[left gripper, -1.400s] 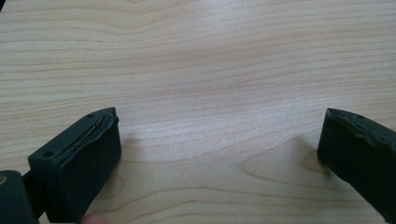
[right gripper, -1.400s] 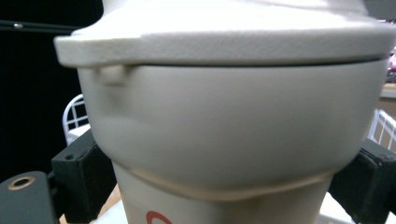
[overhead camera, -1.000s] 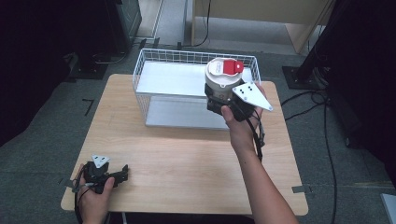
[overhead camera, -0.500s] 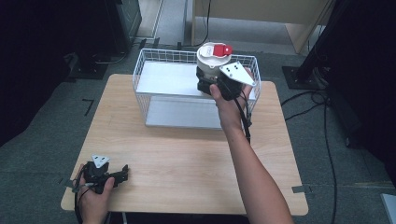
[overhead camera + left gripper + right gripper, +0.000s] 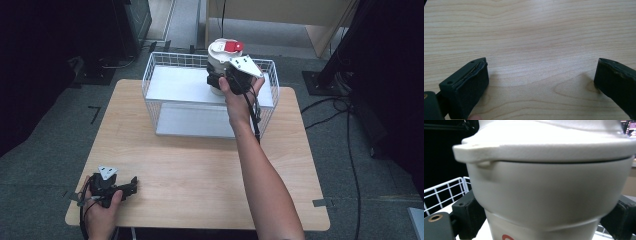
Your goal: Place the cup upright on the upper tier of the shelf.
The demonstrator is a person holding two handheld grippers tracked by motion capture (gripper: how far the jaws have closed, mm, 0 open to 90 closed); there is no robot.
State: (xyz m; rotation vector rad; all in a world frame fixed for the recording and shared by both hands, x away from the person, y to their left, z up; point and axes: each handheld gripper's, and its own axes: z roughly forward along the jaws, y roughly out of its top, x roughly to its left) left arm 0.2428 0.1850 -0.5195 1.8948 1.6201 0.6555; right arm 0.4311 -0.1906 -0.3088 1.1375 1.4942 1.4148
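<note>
A white tub with a white lid and a red tab on top (image 5: 222, 57) is held upright over the back right part of a white wire basket (image 5: 165, 65). My right gripper (image 5: 223, 82) is shut on the tub, its black jaws pressed to both sides of the tub's body (image 5: 549, 192) below the lid's rim. My left gripper (image 5: 131, 186) rests at the table's near left corner. Its jaws stand wide apart over bare wood (image 5: 536, 57) with nothing between them.
The wire basket stands at the back middle of the wooden table (image 5: 200, 170) and has a white floor (image 5: 185, 85). Dark equipment and cables (image 5: 350, 110) lie on the floor to the right. A black stand base (image 5: 320, 80) sits beyond the table's right edge.
My right gripper has carried the tub from the basket's right front rim back and leftwards, over the basket's rear. The left gripper has stayed put.
</note>
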